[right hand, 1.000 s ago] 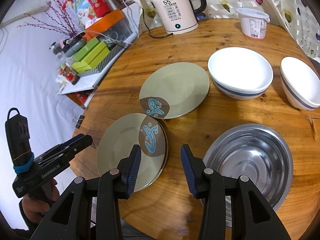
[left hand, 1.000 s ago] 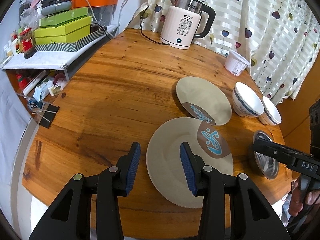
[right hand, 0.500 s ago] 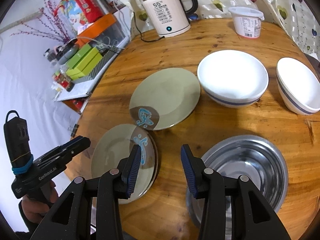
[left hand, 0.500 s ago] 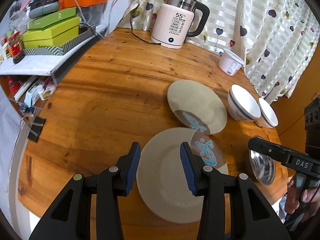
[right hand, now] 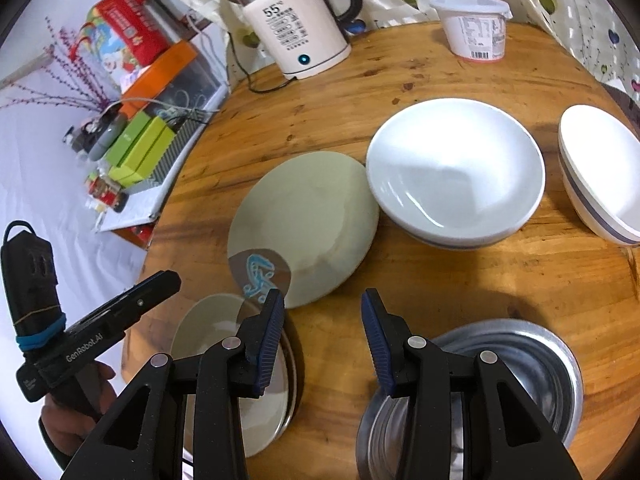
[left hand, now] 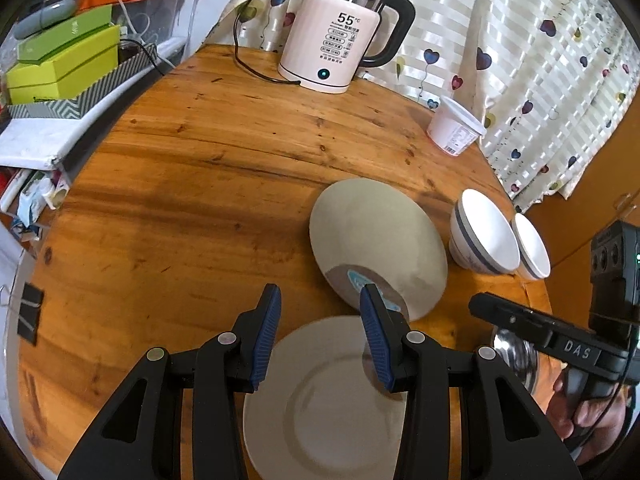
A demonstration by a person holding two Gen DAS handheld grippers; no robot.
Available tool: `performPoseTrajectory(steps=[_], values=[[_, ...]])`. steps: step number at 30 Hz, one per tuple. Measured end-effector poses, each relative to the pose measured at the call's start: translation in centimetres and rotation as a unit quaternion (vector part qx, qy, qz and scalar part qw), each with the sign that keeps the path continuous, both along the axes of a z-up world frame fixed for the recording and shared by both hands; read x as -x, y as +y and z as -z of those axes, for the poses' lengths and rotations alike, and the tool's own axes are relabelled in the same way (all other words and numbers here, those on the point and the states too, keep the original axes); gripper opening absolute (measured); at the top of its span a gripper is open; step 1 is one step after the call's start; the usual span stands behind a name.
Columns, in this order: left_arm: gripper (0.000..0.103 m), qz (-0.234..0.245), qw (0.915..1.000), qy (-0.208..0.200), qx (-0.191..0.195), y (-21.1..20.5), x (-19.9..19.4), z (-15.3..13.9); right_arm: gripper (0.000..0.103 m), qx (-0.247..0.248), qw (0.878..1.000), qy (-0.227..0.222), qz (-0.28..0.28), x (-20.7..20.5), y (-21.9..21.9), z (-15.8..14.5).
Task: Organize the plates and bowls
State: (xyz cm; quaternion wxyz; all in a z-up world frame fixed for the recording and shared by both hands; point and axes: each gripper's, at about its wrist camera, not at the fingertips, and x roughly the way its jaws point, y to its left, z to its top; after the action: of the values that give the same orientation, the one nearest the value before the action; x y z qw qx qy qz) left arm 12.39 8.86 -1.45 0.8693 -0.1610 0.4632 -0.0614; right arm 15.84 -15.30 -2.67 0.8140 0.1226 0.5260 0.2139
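Jaws of both grippers parted over plates [left hand: 376, 240]

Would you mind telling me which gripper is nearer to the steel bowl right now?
Right. The right gripper hangs directly over the steel bowl's near rim, jaws apart and empty. The left gripper is off to the side, above the near plate.
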Motion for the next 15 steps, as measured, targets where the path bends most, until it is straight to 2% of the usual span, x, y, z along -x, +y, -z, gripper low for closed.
performPoseTrajectory(steps=[15], values=[[0.042, 0.024, 0.9989, 0.032, 0.025, -0.4, -5.0, 2.1, 0.038, 0.002, 0.999, 0.031, 0.027, -2.8, 0.3, 2.0]])
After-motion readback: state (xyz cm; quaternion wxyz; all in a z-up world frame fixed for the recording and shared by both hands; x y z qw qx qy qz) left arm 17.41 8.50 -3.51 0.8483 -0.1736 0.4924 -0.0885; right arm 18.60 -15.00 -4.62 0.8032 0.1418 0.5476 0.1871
